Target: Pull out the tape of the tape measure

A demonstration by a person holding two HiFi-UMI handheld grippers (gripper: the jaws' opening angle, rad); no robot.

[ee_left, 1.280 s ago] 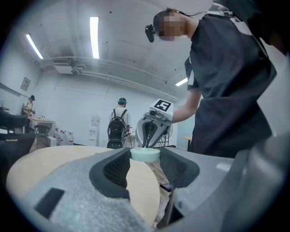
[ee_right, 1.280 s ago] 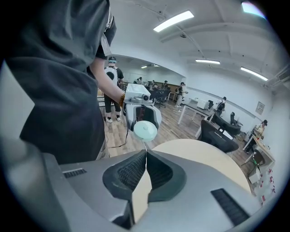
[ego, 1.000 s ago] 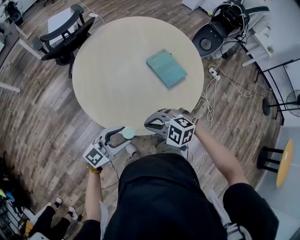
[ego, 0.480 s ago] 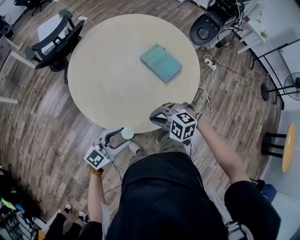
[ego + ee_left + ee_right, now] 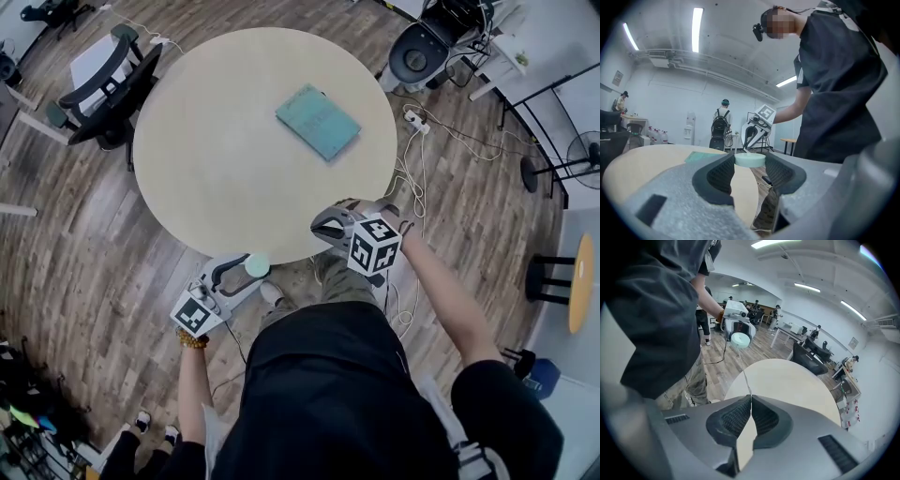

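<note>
A round mint-green tape measure (image 5: 257, 265) hangs off the near edge of the table, with my left gripper (image 5: 249, 271) shut on it by its two sides. In the left gripper view the case (image 5: 750, 160) sits between the dark pads. My right gripper (image 5: 317, 228) is to its right, above the table's near edge. Its jaws are shut on the end of the thin tape (image 5: 745, 376), which runs back to the case (image 5: 740, 339). The right gripper (image 5: 751, 399) pinches the strip right at its tips.
The round beige table (image 5: 216, 159) carries a teal notebook (image 5: 318, 122) at its far right. An office chair (image 5: 103, 84) stands at the far left and another seat (image 5: 422, 52) at the far right. Cables (image 5: 412, 178) lie on the wooden floor; a stool (image 5: 562, 291) stands at the right.
My right gripper has moved right and away from the left one, and the gap between it and the tape measure has grown. The left gripper has kept its place and grip.
</note>
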